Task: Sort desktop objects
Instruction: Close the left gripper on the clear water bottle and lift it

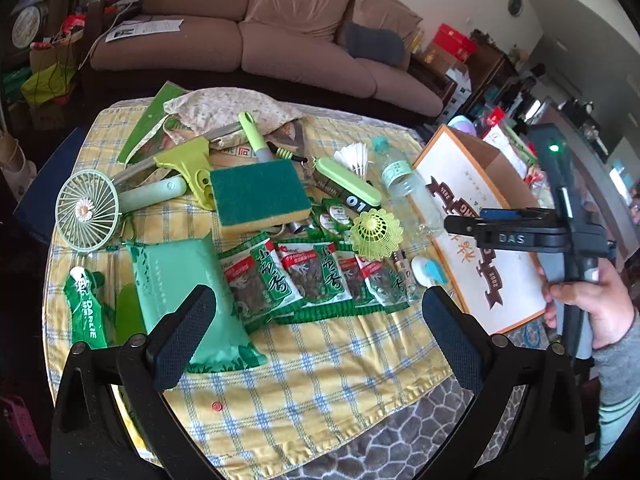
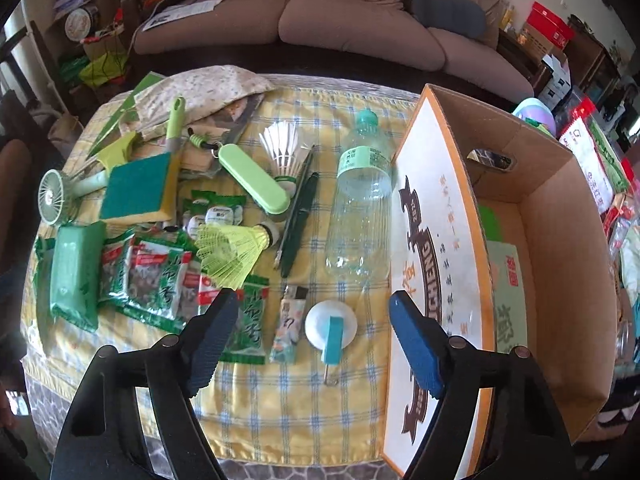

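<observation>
The worktop [image 2: 280, 408] was covered with a yellow checked cloth, and many green things were spread on it. A cardboard box [image 2: 560, 280] was stood at the right edge, and it is used here as the landmark.

A clear plastic bottle [image 2: 360, 216] was laid just beside the box. A white round hook with a blue tab [image 2: 331, 326] was found near the box's front corner. A yellow shuttlecock [image 2: 232, 252] was seen further from the box, resting on green snack packets [image 2: 160, 280]. A green sponge [image 2: 138, 188] and a small fan [image 2: 56, 196] were placed well apart from the box. Inside the box something flat and green was seen, perhaps a packet.

The right gripper [image 2: 316, 340] was held wide above the white hook, with nothing gripped. The left gripper [image 1: 320, 332] was also held wide and empty, above the cloth in front of the snack packets.
</observation>
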`<state>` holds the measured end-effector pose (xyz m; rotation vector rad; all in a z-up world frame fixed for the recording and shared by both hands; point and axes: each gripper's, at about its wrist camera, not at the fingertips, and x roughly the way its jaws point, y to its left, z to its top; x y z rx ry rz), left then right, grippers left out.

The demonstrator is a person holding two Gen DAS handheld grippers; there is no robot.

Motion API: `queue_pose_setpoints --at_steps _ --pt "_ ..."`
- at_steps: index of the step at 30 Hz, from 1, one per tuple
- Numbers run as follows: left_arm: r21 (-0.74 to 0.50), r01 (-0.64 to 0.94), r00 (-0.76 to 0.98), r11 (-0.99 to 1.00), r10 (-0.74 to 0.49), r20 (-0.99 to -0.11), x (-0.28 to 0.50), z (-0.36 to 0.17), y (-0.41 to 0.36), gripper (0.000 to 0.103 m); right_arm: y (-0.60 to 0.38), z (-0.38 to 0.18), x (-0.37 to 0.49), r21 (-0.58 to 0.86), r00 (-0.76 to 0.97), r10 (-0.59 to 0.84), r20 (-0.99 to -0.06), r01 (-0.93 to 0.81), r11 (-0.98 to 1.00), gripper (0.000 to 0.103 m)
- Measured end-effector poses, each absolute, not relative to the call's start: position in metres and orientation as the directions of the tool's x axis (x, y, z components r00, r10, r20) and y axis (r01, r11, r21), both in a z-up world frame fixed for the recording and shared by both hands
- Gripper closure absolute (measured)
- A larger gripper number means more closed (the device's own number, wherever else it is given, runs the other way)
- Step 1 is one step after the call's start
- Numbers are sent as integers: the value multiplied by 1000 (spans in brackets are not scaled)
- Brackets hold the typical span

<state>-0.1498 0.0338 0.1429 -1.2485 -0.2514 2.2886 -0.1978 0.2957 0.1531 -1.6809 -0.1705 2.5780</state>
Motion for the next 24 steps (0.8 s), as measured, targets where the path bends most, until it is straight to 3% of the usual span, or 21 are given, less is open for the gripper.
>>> queue_pose_setpoints --at_steps 6,15,19,20,21,24 --pt "-444 -345 -413 -827 559 -719 -159 124 26 0 300 123 -247 -194 -316 192 -929 -24 -981 30" --pt "-494 -316 -392 -810 585 -709 -168 105 9 0 303 80 -268 -312 -244 306 -920 -16 -950 31" --pt "-501 -325 -392 -802 596 -700 -167 107 11 0 294 65 -269 -409 -233 394 -889 19 -912 24" --pt "-503 -328 -392 -800 600 -698 -165 107 12 0 291 62 -268 -448 -232 429 -873 34 -893 28" --pt "-506 -331 -390 -796 604 -695 -164 108 14 0 288 60 -266 -498 -236 474 -848 51 -866 43" --pt "-508 -341 -381 -791 611 -694 -160 107 18 0 288 65 -258 -511 -252 480 -840 72 -857 44"
